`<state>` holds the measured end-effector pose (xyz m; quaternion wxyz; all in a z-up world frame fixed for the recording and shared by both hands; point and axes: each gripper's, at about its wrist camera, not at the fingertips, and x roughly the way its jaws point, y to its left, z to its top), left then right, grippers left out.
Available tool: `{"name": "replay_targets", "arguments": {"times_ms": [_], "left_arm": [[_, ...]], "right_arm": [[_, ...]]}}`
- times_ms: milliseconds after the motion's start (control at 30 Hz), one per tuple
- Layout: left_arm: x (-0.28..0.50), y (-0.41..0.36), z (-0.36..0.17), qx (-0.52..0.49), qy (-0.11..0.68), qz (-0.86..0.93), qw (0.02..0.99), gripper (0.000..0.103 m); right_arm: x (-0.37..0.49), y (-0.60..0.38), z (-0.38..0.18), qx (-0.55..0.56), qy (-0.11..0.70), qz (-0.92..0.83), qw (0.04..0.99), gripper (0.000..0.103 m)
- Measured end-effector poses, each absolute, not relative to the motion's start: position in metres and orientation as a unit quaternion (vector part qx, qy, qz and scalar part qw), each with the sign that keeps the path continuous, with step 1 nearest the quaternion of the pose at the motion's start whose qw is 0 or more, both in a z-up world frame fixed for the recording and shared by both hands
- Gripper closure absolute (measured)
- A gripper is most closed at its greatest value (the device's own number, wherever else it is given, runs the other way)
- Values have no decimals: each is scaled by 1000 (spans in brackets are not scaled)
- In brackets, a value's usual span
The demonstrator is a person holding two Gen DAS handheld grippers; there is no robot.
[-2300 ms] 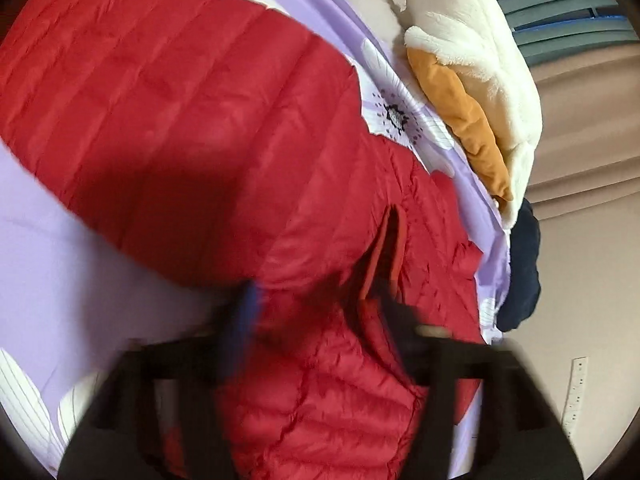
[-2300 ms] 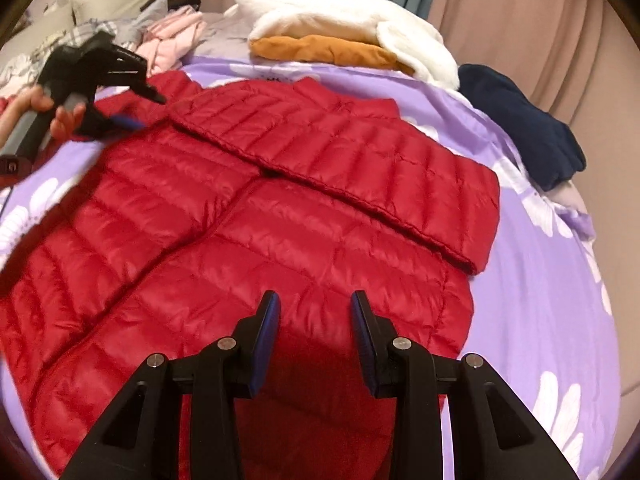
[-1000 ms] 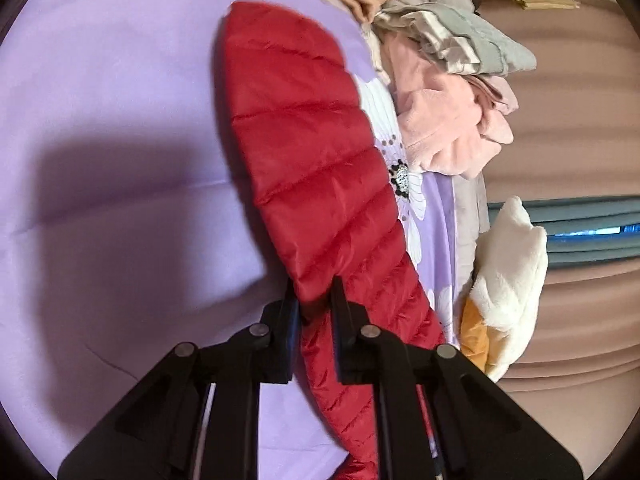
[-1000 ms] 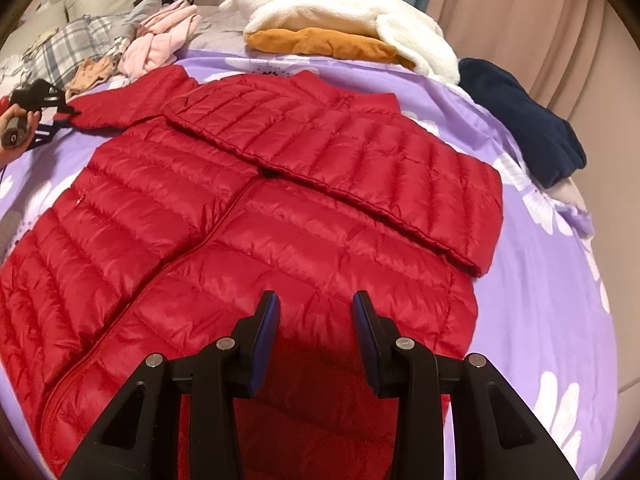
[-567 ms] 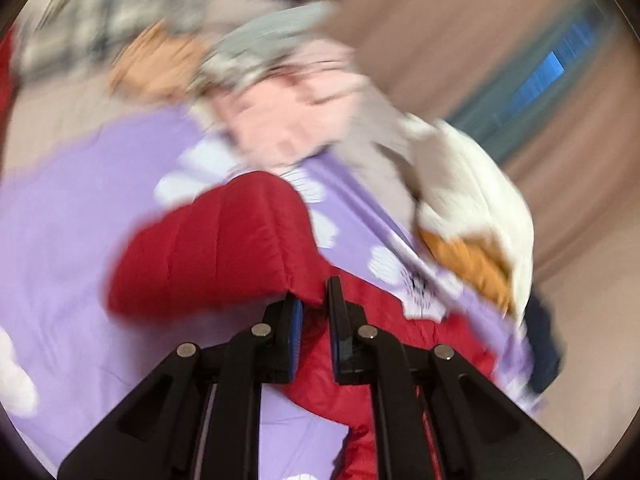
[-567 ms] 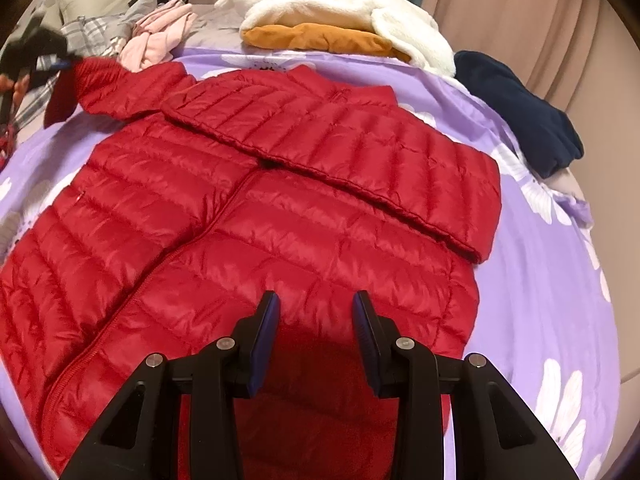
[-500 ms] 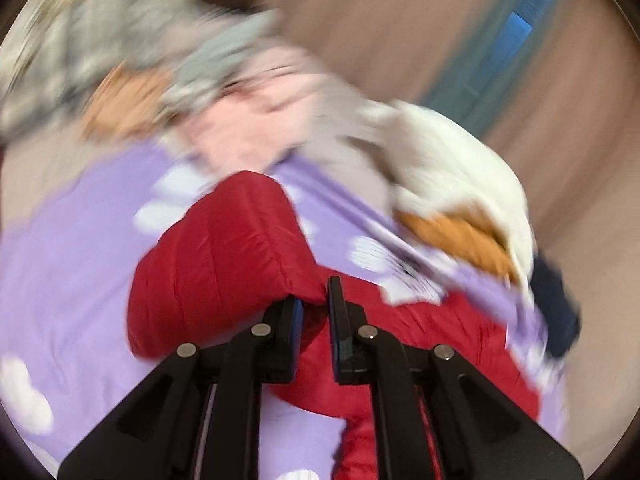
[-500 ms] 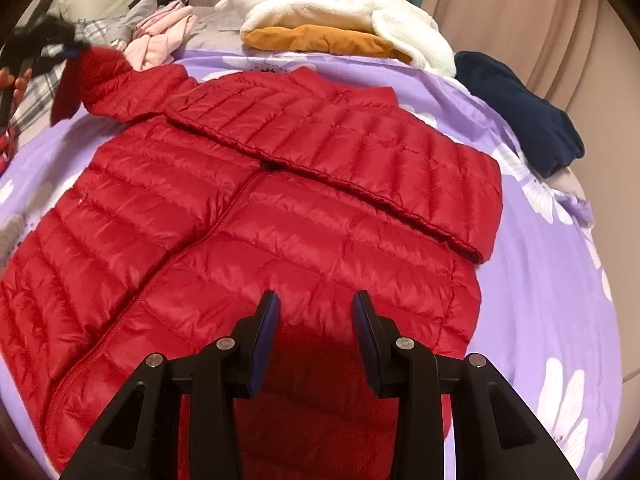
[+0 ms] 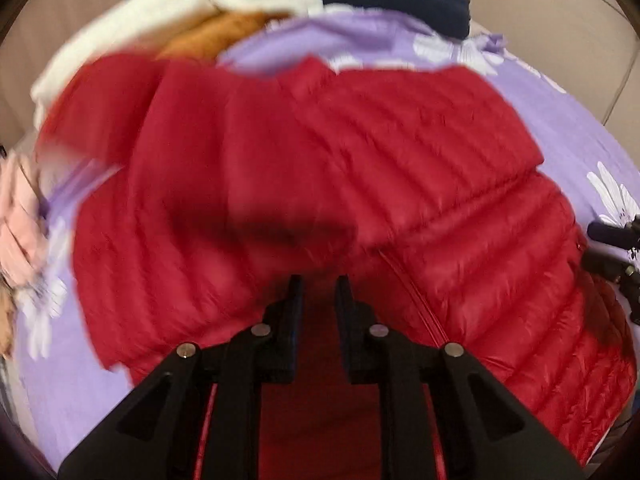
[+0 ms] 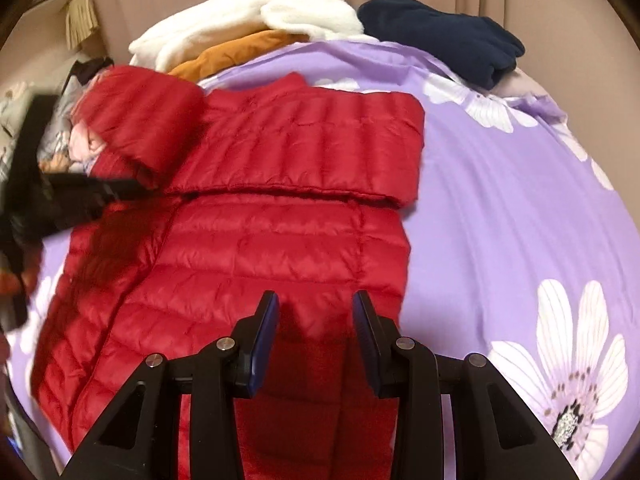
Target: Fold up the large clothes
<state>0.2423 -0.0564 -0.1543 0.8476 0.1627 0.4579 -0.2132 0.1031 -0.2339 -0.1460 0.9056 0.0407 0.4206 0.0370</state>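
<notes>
Jacket: one, red quilted, flat on the purple floral sheet, long axis near-to-far, collar at far end. Right sleeve folded across chest. Left gripper nearly closed, clamped on left sleeve, lifting it over the body. Right gripper partly open, fabric between jaws at near hem, grip unclear. Far side: one white, one orange, one navy garment.
</notes>
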Motion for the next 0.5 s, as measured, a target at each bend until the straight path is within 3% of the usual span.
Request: {"name": "replay_targets", "arguments": {"times_ms": [33,100,133,200,267,333,367,500], "left_arm": [[245,-55,-156,149,464,-215,846,86],[252,-41,-156,96,480,-225,842,83],[255,-31,-155,64,484,-226,843,80],[258,-17,-153,30,484,-227,844,65],[266,-4,-154,6,490,-213,845,62],[272,8,-157,-10,497,-200,844,62],[278,6,-157,-13,498,-195,845,63],[281,20,-158,-33,501,-191,844,62]], "right_arm": [[105,-233,-145,45,421,45,905,62],[113,-232,-140,65,411,70,907,41],[119,-230,-136,84,399,92,908,38],[142,-224,-125,124,376,135,908,36],[167,-212,-112,137,359,155,910,35],[195,-197,-97,155,331,197,910,22],[207,-192,-95,170,328,208,906,11],[251,-198,-103,246,334,188,890,10]]}}
